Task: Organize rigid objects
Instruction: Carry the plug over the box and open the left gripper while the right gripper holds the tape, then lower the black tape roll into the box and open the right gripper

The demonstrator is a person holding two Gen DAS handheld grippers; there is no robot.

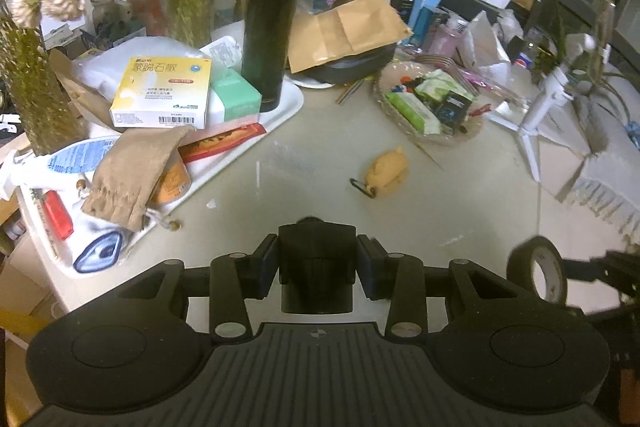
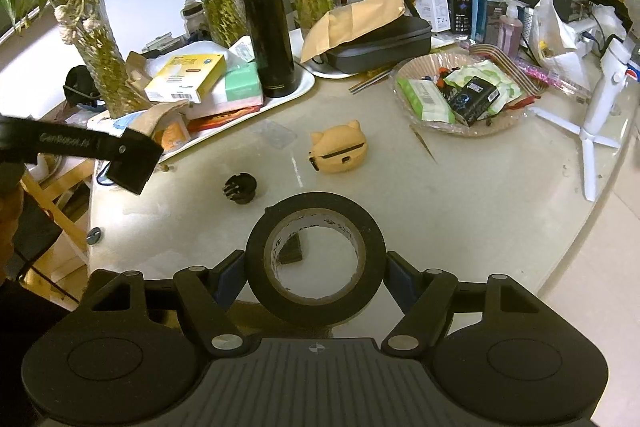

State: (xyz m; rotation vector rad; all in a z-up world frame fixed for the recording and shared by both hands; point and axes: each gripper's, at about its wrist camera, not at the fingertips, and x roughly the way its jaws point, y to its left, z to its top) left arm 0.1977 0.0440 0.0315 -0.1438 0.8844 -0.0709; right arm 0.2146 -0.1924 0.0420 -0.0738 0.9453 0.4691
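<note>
My left gripper (image 1: 317, 261) is shut on a black boxy block (image 1: 317, 251), lifted over the pale round table (image 1: 320, 187). In the right wrist view this gripper's finger (image 2: 80, 143) comes in from the left with the block (image 2: 134, 167) at its tip. My right gripper (image 2: 316, 277) is shut on a roll of black tape (image 2: 320, 205), and the roll (image 1: 518, 267) also shows at the right of the left wrist view. An orange cat-shaped case (image 2: 338, 151) and a small black knob (image 2: 240, 189) lie on the table.
A white tray (image 2: 308, 83) at the left carries a black thermos (image 2: 268, 27), boxes and a tan pouch (image 1: 132, 171). A shallow basket (image 2: 400, 83) of packets sits at the right, next to a white tripod (image 2: 596, 119). Vases and clutter line the back.
</note>
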